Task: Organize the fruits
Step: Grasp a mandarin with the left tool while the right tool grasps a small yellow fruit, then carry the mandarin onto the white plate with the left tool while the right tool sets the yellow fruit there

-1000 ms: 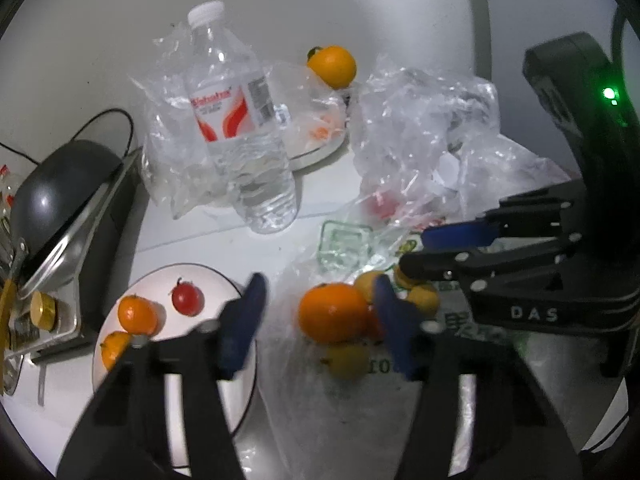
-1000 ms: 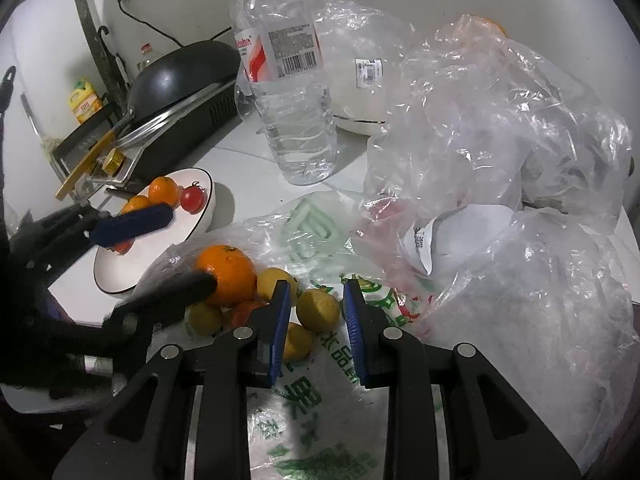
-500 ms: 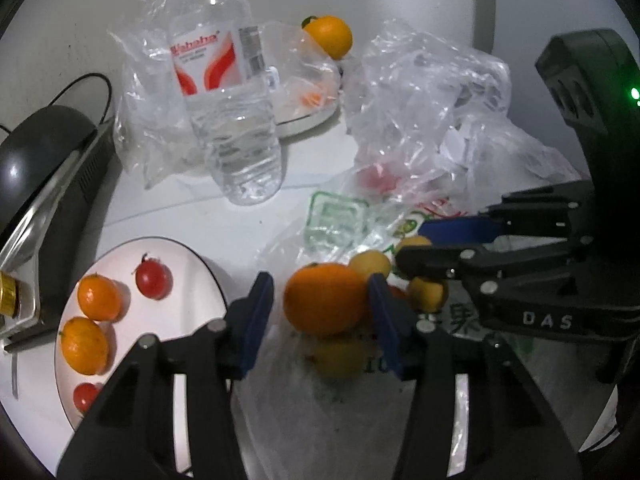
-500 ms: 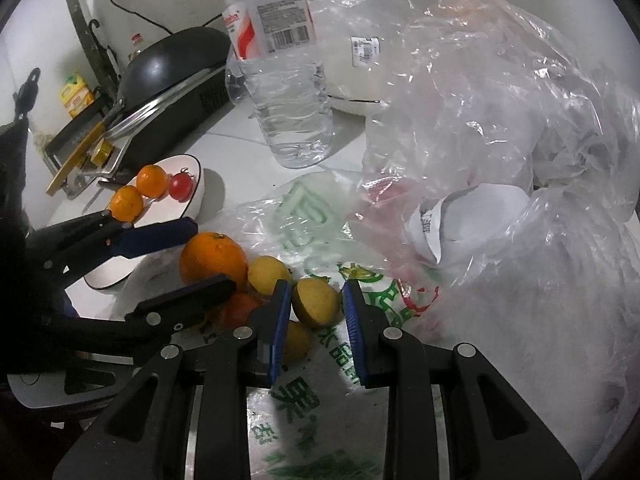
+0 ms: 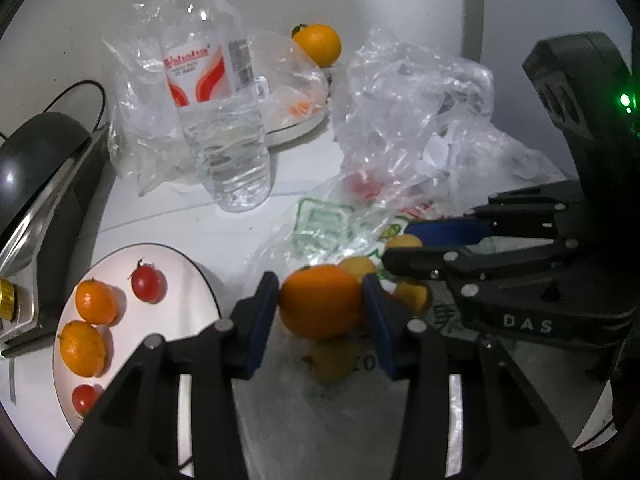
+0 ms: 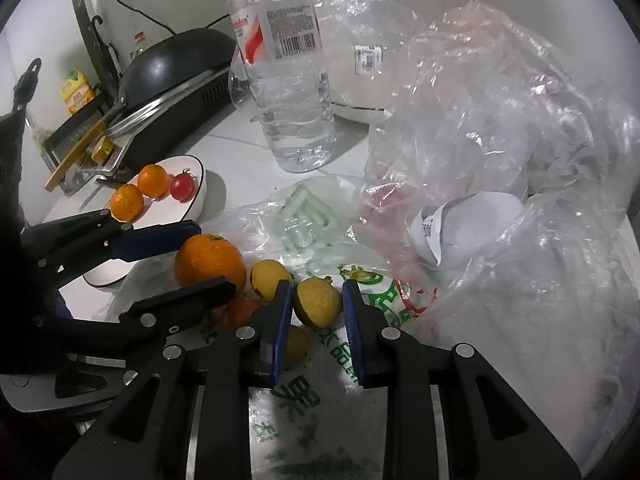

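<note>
Left gripper (image 5: 320, 300) has just been closing and now clamps the large orange (image 5: 320, 300), which sits atop the printed bag (image 6: 320, 400) beside the white plate (image 5: 188, 280). Right gripper (image 6: 318, 308) grasps a small yellow fruit (image 6: 318, 302) alongside.

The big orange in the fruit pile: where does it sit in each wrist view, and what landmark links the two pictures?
Left wrist: the big orange sits low centre, between the left gripper pads.
Right wrist: big orange is lower left, between the left gripper's fingers.
Shared landmark: the water bottle, behind the pile.
</note>
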`<action>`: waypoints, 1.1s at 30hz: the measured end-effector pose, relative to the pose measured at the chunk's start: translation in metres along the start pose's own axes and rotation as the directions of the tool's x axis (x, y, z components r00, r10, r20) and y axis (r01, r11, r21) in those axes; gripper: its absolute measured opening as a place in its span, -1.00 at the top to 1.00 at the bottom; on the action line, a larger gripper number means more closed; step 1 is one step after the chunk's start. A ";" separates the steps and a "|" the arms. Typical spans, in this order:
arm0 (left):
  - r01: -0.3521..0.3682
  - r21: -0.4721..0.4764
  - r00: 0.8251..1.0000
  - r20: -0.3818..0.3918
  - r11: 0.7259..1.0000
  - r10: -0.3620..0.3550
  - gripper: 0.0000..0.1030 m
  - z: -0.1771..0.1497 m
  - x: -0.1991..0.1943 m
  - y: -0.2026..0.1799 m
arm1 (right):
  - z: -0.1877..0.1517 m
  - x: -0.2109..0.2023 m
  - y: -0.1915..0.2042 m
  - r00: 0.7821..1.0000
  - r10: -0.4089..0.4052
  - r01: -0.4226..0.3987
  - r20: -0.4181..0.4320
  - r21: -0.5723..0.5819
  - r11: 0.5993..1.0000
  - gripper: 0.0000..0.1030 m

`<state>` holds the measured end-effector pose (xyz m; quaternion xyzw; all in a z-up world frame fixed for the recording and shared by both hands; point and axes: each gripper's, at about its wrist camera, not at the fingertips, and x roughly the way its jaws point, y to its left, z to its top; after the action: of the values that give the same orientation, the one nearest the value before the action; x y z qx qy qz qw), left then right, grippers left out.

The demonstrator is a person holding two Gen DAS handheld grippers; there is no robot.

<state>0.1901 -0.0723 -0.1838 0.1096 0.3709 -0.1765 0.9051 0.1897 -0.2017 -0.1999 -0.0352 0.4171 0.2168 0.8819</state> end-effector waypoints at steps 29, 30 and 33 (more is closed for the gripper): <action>-0.041 -0.054 0.990 0.131 0.998 0.048 0.14 -0.019 -0.080 0.027 | 0.001 -0.048 0.039 0.996 -0.018 0.022 0.093 -0.042 0.999 0.47; -0.043 -0.057 0.990 0.131 0.997 0.050 0.14 -0.020 -0.081 0.029 | 0.002 -0.047 0.041 0.996 -0.017 0.021 0.092 -0.044 0.999 0.47; -0.053 -0.069 0.989 0.133 0.996 0.062 0.14 -0.024 -0.085 0.037 | 0.003 -0.046 0.051 0.996 -0.012 0.017 0.091 -0.055 0.998 0.47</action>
<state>0.1332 -0.0097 -0.1375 0.0783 0.3112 -0.1448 0.9360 0.1455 -0.1708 -0.1575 -0.0530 0.3703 0.2231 0.9002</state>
